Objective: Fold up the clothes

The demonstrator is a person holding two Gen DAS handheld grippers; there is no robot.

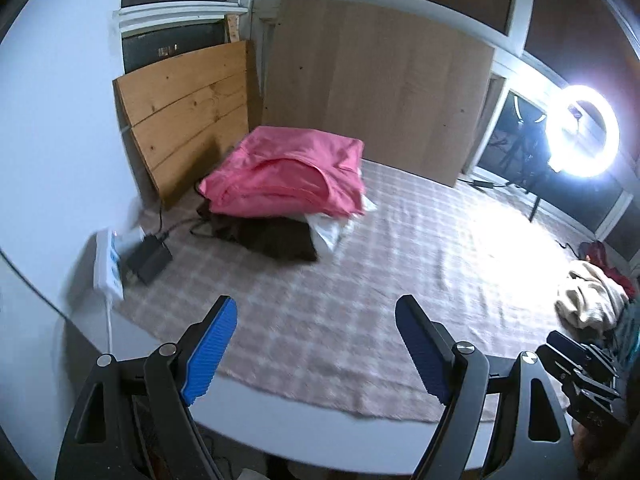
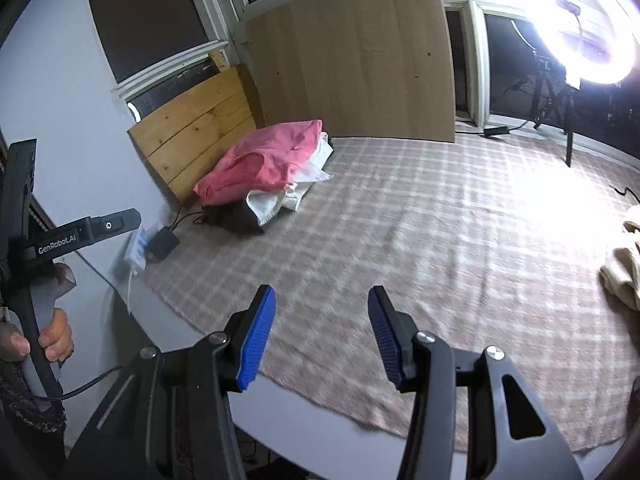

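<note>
Checked cloth (image 1: 360, 300) covered the surface, and ahead-left of the left tongs (image 1: 316, 350), whose jaws stood apart and empty, sat a power strip (image 1: 108, 264) and the folded stack topped by a pink garment (image 1: 288, 176). Ahead-right of the right tongs (image 2: 322, 334), equally apart and empty, lay the unfolded cream garment (image 2: 622, 276); it looked soft, light and limp, best pinched at a hem or corner.

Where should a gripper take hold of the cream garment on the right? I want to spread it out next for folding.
The cream garment lies crumpled at the right edge of the checked cloth. Probably best to pinch its raised near-left fold, coming from the left over the bare cloth with the open right gripper. Dark and red clothes crowd its far right side.
</note>
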